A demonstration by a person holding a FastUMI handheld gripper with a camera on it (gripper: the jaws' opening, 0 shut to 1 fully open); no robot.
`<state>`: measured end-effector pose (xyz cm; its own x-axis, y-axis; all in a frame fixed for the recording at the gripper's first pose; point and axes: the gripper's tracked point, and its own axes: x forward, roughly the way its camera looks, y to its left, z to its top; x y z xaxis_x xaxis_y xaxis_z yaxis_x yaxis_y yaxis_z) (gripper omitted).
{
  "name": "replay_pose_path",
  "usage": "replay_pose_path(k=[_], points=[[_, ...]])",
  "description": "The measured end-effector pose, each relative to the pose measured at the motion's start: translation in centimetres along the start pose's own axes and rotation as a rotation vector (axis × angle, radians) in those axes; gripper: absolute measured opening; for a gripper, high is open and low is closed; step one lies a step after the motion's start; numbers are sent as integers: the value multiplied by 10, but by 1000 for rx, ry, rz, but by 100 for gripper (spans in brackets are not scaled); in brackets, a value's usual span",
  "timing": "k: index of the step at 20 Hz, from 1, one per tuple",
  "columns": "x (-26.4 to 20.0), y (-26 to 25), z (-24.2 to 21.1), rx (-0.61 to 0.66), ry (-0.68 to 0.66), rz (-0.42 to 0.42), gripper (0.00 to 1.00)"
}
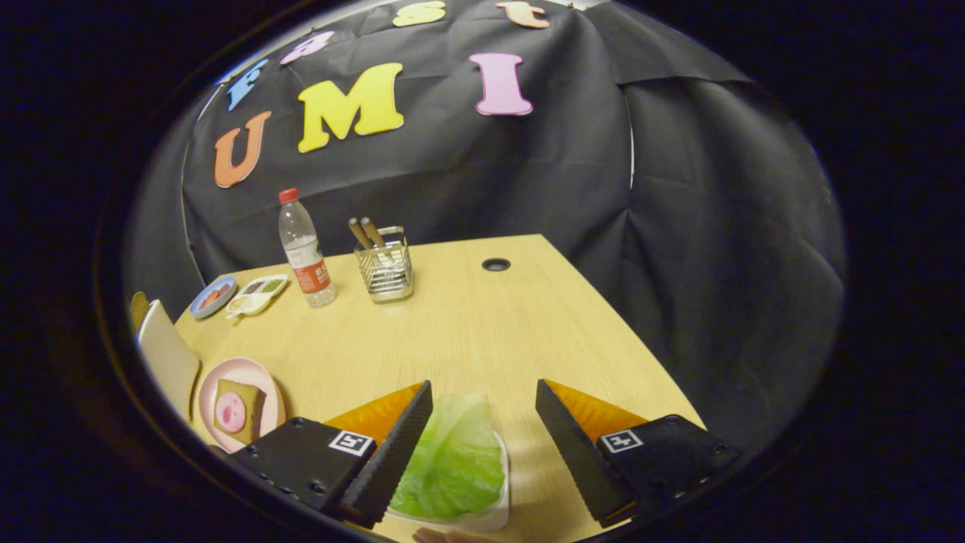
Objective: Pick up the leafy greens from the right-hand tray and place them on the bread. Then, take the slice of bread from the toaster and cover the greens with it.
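Seen from the gripper view, the hand-held two-finger gripper (482, 411) is hovering with its fingers spread wide apart above a pale wooden table (482, 324), gripping nothing. A crinkled, light-green leaf of leafy greens (452, 460) is lying between the fingers, closer to the left one, which is overlapping the leaf's edge; whether that finger is touching the leaf cannot be told. The leaf is resting on a shallow white tray (494, 514), whose rim is showing beneath and beside it. The right finger is standing well apart from the leaf, over bare tabletop.

Off to the left of the fingers, a round pink plate (249, 371) is carrying a square slice of browned bread (238, 411) topped with a round pink slice of meat (231, 412). Just beyond that plate, a cream-coloured toaster (167, 354) is sitting at the table's near-left edge, with a brown slice of bread (139, 308) poking up from it.

Farther back, a small blue dish (212, 296) and a white divided plate (258, 293) are lying side by side. Beside them a clear plastic water bottle with a red cap (304, 249) is standing upright, near a wire-mesh metal holder (385, 268) with two wooden handles (366, 232) leaning out of it. A round dark cable hole (495, 265) is showing in the tabletop near the far edge.
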<state>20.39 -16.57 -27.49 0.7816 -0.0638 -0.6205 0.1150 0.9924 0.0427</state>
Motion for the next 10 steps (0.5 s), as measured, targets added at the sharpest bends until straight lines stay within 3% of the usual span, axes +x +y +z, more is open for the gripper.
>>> replay_pose_path(k=[2, 8, 10], points=[[13, 9, -7, 6, 40, 28, 91], [26, 7, -24, 36, 123, -19, 55], [22, 14, -24, 60, 121, 15, 46]])
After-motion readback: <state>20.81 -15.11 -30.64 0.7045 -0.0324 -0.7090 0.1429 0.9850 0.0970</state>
